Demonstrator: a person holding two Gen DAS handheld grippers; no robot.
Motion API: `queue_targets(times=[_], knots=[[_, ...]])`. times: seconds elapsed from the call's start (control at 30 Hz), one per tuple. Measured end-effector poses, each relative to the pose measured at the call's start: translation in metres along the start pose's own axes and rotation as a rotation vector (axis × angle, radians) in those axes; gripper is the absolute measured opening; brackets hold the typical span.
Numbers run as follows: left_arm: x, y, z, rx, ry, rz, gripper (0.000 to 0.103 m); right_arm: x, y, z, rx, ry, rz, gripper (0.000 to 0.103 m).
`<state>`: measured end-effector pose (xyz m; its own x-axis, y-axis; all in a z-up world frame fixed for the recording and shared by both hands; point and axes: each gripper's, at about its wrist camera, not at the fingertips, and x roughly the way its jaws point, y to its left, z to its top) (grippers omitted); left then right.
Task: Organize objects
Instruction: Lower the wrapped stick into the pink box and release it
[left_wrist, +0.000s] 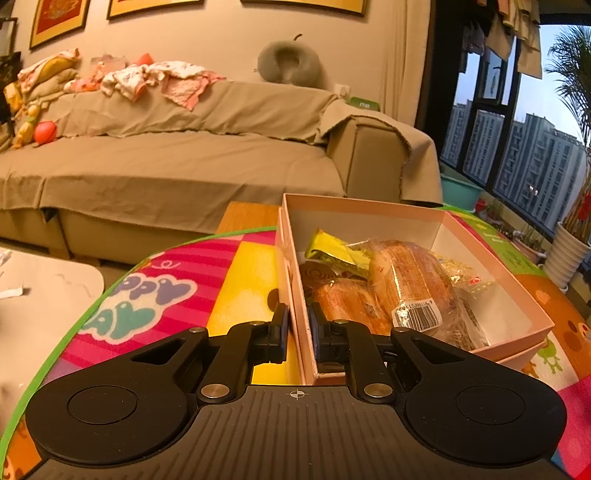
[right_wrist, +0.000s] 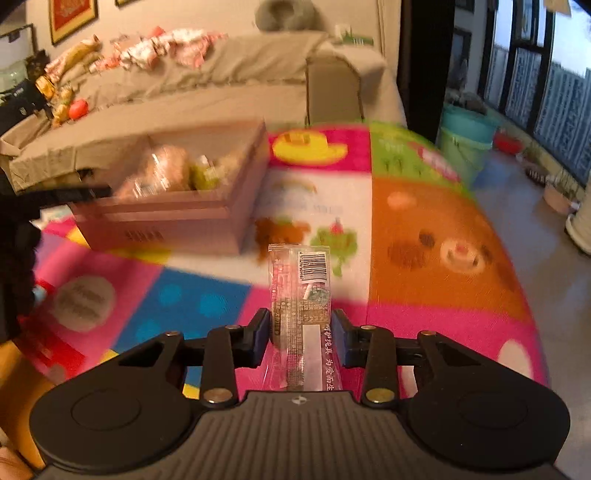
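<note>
Left gripper (left_wrist: 297, 326) clamped on the near wall of the pink box (left_wrist: 480, 251); right gripper (right_wrist: 300, 334) closed around a clear snack packet (right_wrist: 301, 291).

Box set on the colourful mat (left_wrist: 236, 273) covering the desk, holding wrapped bread (left_wrist: 406, 284) and a yellow-green packet (left_wrist: 332, 247). Snack packet held lengthwise between the right fingers, raised above the mat, barcode end pointing away, to the right of the box and apart from it. Beige sofa (left_wrist: 184, 158) behind, strewn with clothes (left_wrist: 147, 77).
</note>
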<state>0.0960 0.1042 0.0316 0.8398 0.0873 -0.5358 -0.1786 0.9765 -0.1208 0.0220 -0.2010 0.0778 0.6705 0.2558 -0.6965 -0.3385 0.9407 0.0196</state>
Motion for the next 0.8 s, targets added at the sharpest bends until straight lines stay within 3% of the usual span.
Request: queue_targets(times=[0.23,0.4,0.57,0.8], knots=[[-0.001,0.001,-0.001,-0.007,-0.005,-0.008,0.015,-0.052,0.02,0.048,-0.013,-0.2,0.077,0.035],[-0.002,0.002,-0.002,-0.006,-0.008,-0.009,0.015,-0.058,0.041,0.079,-0.047,-0.294,0.114,0.035],[-0.003,0.001,-0.002,-0.005,-0.009,-0.012,0.016,-0.03,0.058,0.103,-0.056,-0.287,0.139,0.035],[-0.004,0.001,-0.002,-0.004,-0.01,-0.019,0.017,0.028,0.067,0.123,-0.016,-0.198,0.139,0.035]])
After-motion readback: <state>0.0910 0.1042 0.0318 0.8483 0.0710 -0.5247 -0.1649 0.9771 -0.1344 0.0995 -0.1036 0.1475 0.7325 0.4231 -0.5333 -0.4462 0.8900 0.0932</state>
